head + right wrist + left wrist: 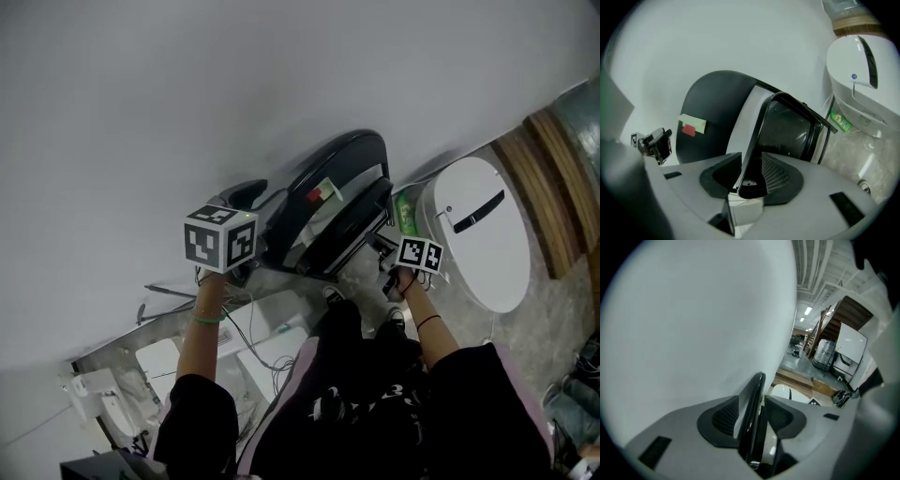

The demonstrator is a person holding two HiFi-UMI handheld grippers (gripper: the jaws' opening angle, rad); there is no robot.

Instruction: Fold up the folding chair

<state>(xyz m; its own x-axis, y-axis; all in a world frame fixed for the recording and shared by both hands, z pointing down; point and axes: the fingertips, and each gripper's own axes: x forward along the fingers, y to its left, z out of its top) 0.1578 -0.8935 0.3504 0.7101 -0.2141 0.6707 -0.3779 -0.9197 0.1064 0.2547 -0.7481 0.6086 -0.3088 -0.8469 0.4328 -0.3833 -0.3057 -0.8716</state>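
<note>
L arm (208, 328) & R arm (436, 333) reach out & down in front of the body. L tongs (752, 417) squeeze the folding chair (333, 202) on its left edge in head view. R tongs (750, 177) squeeze its right edge. Chair is tilted, close to the white wall (187, 112), seat near the back. Green & red sticker (692, 125) on the back, no words readable.
</note>
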